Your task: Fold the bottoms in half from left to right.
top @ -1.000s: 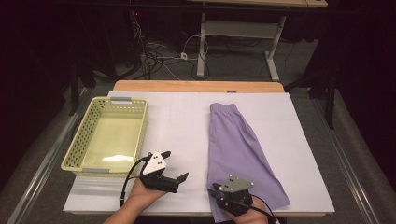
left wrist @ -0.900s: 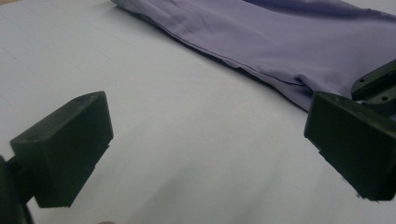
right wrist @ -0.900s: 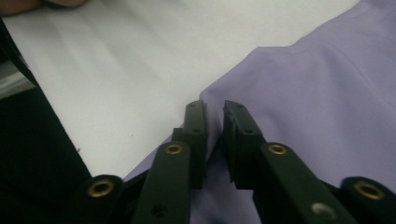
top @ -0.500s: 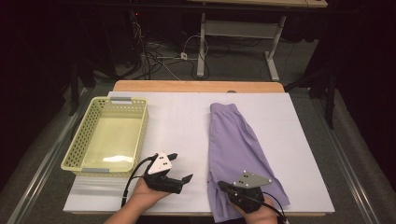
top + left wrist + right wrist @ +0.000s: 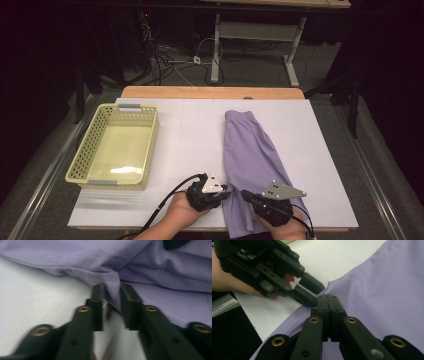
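A purple garment (image 5: pixel 252 160), folded into a long strip, is laid on the white tabletop (image 5: pixel 190 145), running from the far middle to the near edge, well apart to the right of the yellow basket (image 5: pixel 116 147).

Left gripper (image 5: pixel 227 190) is held at the garment's left edge, near end. In the left gripper view a raised fold of the cloth (image 5: pixel 112 287) is seen between the jaws; they've just been closing and are now pinched on that fold, w/ cloth bunched up between the tips.

Right gripper (image 5: pixel 246 194) is held over the garment's near part, just right of the left gripper, tips almost meeting it. In the right gripper view its jaws are pressed together w/ no gap; whether a bit of fabric edge is caught under the tips can't be told.

Open room: bare tabletop is left btw. basket and the garment's left edge, and a clear strip is left right of the garment up to the tabletop's right edge. Far of the garment, a wooden strip (image 5: pixel 210 92) is seen along the tabletop's back edge.
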